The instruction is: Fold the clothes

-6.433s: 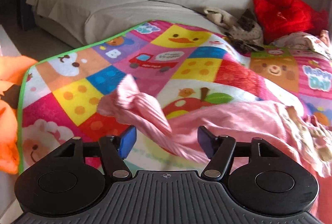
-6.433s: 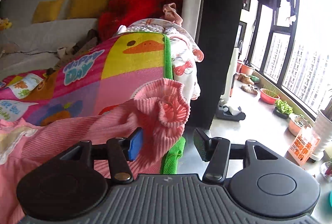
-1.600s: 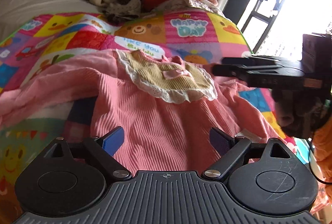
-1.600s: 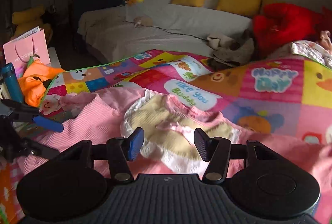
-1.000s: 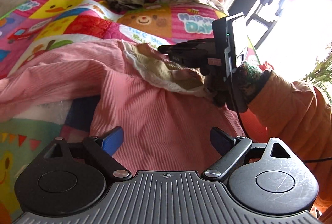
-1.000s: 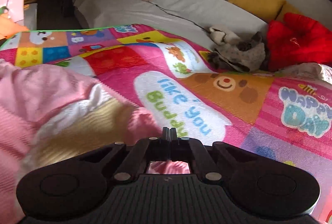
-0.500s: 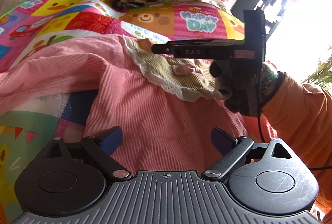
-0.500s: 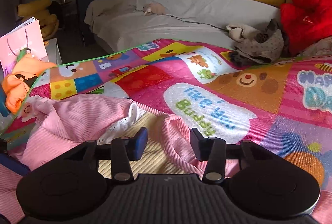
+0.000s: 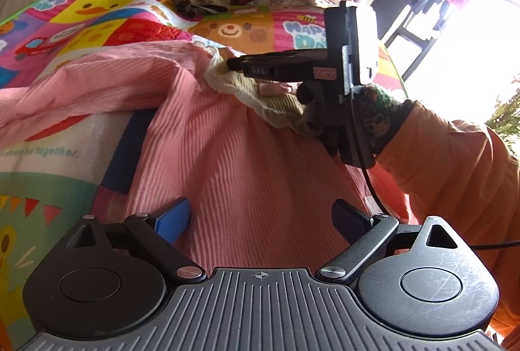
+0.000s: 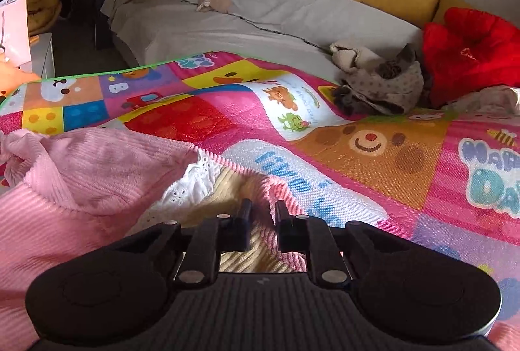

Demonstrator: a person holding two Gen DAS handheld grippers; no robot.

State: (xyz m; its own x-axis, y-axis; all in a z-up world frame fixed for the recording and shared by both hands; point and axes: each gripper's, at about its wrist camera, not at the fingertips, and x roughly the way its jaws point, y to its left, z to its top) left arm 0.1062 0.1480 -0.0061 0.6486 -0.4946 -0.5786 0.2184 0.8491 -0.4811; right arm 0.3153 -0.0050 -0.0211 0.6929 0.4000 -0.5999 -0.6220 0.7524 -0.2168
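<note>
Closing right gripper [image 10: 262,214] over collar [image 10: 276,188]

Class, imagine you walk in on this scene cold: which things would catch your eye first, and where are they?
The pink dress spread across the cartoon play mat fills the foreground. At its lace collar the right gripper is closing, pink neckline fabric between its jaws; the left gripper stands open over the skirt. Behind, a red cushion glows against the grey sofa.

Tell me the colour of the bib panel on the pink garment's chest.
Pale yellow ribbed bib panel with white lace trim, clearest in the right wrist view.
</note>
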